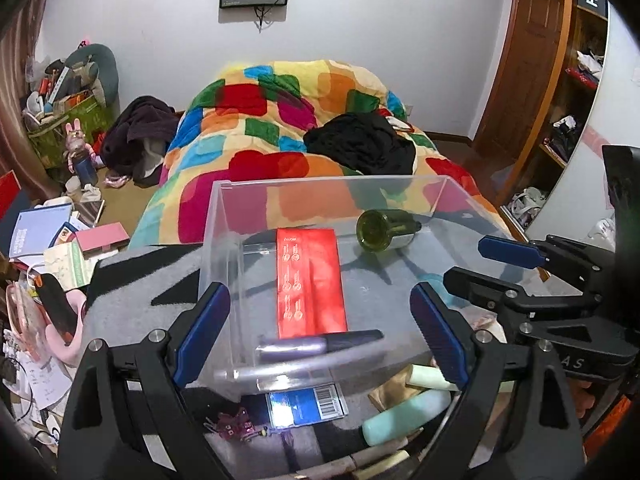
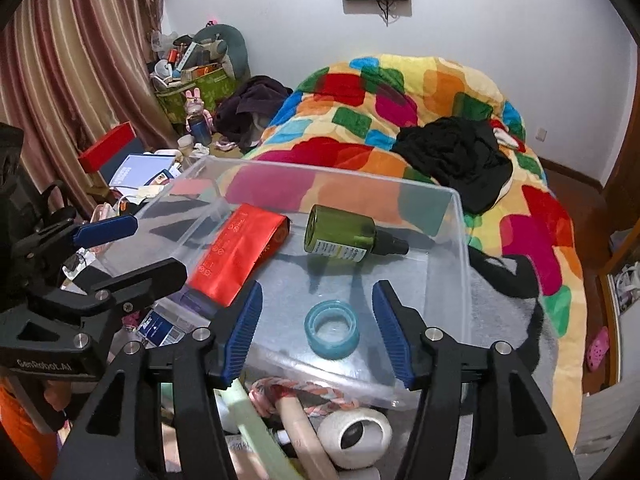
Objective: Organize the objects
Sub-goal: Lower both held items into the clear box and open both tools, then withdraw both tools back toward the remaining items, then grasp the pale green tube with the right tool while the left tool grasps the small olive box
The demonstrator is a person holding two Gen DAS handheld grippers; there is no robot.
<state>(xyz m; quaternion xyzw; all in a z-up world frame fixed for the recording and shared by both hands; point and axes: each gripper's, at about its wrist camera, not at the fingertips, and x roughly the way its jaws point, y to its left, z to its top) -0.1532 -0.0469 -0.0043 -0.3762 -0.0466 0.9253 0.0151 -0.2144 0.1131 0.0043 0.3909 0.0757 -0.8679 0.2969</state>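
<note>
Both grippers hover open over a clear bin on the bed.

The clear plastic bin [image 2: 460,248] holds a green bottle [image 2: 340,236] lying on its side, its long axis across the bin with the black cap toward the right wall. Beside it a red packet [image 2: 236,256] lies flat, its length running from the near wall to the far one. A blue tape ring [image 2: 331,330] lies flat between the right gripper's [image 2: 318,328] half-spread, empty jaws. The left gripper [image 1: 320,328] stands wide, holding nothing, above a purple pen [image 1: 316,346] lying crosswise.
</note>
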